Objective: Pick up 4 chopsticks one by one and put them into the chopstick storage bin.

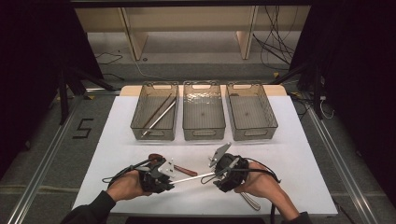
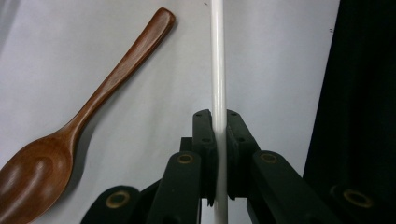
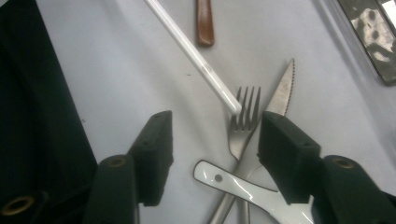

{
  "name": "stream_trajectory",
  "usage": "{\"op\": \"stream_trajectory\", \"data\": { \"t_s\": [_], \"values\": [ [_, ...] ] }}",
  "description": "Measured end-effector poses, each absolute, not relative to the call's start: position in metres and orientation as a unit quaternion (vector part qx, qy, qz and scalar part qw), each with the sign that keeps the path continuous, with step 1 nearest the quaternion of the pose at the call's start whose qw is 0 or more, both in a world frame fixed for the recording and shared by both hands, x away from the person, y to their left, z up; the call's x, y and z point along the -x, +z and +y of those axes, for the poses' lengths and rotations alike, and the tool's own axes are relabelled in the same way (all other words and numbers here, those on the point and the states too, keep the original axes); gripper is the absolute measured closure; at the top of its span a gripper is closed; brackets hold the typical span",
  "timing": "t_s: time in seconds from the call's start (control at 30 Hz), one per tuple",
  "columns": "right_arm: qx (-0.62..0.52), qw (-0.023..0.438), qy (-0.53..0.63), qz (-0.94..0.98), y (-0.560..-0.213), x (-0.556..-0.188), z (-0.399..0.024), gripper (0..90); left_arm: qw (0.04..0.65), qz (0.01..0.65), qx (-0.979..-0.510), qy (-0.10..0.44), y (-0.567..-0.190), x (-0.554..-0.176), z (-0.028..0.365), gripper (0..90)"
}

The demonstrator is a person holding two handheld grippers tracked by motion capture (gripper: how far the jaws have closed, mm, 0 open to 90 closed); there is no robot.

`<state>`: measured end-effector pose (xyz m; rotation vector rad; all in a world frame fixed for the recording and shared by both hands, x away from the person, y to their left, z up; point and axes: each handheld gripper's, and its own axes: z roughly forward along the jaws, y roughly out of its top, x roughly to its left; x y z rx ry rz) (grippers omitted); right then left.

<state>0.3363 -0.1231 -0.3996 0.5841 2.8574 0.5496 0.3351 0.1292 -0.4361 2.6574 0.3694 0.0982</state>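
wooden spoon (image 2: 70, 135): bowl cut by frame edge | knife (image 3: 273, 109): handle hidden behind right tool (image 3: 215, 140)

Left gripper (image 1: 164, 173), held in the person's left hand (image 1: 125, 184), lies low over the near part of the table and points toward the right gripper (image 1: 219, 171). Seen in the left gripper view, its two black jaws stand nearly together, pads pressed from both sides on a thin white chopstick (image 2: 218, 70). The right gripper, held in the right hand (image 1: 254, 184), points back toward the left one; in the right gripper view its jaws stand well apart with nothing pinched between the pads. Both forearms enter from the near edge, in dark sleeves, converging toward the middle.
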Motion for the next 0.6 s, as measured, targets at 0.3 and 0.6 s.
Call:
{"op": "stream_trajectory", "data": {
  "t_s": [0.3,0.6],
  "values": [
    [-0.253,0.106,0.219,0.936,-0.403,-0.338,-0.141,36.9,0.235,0.177,-0.955,0.049,-0.433,-0.34,0.14,84.2],
    [-0.277,0.103,0.23,0.927,-0.407,-0.336,-0.15,34.1,0.242,0.213,-0.945,0.047,-0.432,-0.345,0.145,84.2]
  ]
}}
